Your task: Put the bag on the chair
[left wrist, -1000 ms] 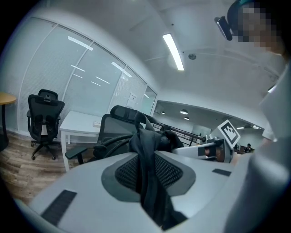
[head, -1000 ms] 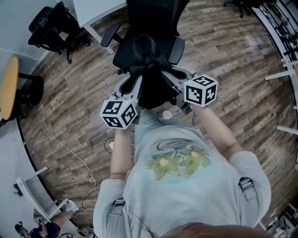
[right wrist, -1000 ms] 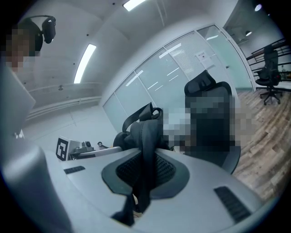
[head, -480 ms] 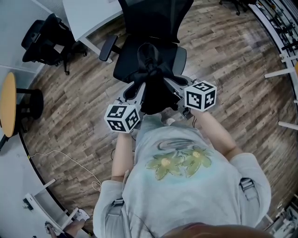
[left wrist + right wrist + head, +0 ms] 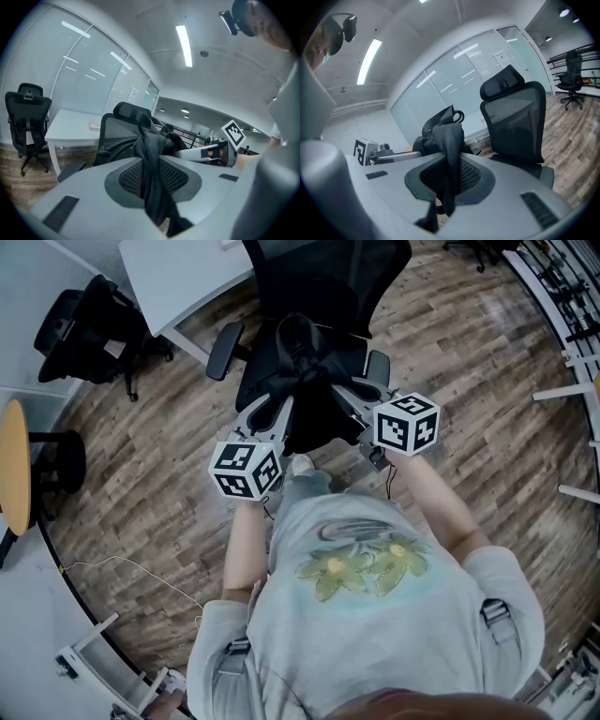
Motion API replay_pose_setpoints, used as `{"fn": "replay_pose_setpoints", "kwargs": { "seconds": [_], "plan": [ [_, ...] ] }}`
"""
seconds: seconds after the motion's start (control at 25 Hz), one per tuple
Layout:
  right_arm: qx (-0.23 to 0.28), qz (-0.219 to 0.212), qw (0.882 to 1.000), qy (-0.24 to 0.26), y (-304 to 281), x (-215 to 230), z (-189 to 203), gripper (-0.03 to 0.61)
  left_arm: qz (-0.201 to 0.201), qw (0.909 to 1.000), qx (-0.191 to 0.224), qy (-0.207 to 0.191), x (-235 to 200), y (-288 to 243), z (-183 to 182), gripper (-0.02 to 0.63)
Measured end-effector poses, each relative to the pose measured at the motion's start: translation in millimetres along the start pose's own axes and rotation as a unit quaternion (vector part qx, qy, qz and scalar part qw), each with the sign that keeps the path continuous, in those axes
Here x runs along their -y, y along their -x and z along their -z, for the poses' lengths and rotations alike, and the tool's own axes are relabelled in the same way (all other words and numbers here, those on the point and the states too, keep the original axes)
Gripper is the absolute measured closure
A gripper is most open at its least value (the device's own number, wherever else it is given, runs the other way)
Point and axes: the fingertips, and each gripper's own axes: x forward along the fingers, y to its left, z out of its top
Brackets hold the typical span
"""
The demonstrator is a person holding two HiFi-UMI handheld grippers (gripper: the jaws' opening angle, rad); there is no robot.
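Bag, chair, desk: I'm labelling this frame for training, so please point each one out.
bag point(image 5: 307, 413), head view, middle of its black fabric body.
chair point(image 5: 328, 273), head view, the black backrest.
desk point(image 5: 178, 277), head view, the white top.

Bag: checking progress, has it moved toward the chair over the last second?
Yes. In the head view the bag has moved forward and now covers more of the chair seat.

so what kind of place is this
Most likely an open-plan office: a black swivel chair in front, a second chair beside a white desk, glass partition walls behind them, and wood-look flooring.
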Motion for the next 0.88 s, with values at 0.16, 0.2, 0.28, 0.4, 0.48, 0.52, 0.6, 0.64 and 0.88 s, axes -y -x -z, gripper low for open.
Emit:
{"fn": "replay_pose_setpoints", "kwargs": {
  "seconds": [0.16,0.2,0.28,0.4,0.48,0.52,0.6,0.64,0.88],
  "plan": [
    [0.002,0.006,1.0,0.012,-28.6,2.2,-23.6,0.535,0.012,0.9999,0.006,-0.004,-27.3,-11.5,-24.1,0.514],
    [0.004,0.006,1.0,0.015,-35.1,2.5,-29.9,0.535,0.015,0.9999,0.007,-0.004,-33.2,-14.3,-30.3,0.514],
    [0.009,0.006,1.0,0.018,-46.6,3.2,-41.8,0.535,0.021,0.9997,0.01,-0.006,-42.7,-19.0,-41.8,0.515],
    [0.019,0.006,1.0,0.024,-60.6,5.0,-56.4,0.535,0.027,0.9994,0.017,-0.012,-53.3,-23.2,-54.8,0.515],
    [0.02,0.004,0.999,0.028,-67.1,7.1,-61.7,0.535,0.025,0.9994,0.02,-0.011,-58.0,-25.9,-58.7,0.515],
    [0.018,0.002,0.999,0.029,-70.4,8.9,-64.3,0.535,0.022,0.9995,0.021,-0.009,-60.6,-28.5,-60.4,0.515],
    [0.013,-0.005,0.999,0.028,-78.2,14.3,-71.5,0.535,0.013,0.9997,0.022,-0.007,-66.8,-36.3,-66.0,0.515],
    [0.011,-0.009,1.0,0.028,-82.3,17.2,-75.7,0.535,0.008,0.9997,0.023,-0.006,-70.0,-40.4,-69.2,0.515],
    [0.005,-0.032,0.999,0.042,-95.8,27.1,-97.3,0.535,-0.021,0.9989,0.042,-0.005,-78.8,-55.5,-86.2,0.515]
  ]
}}
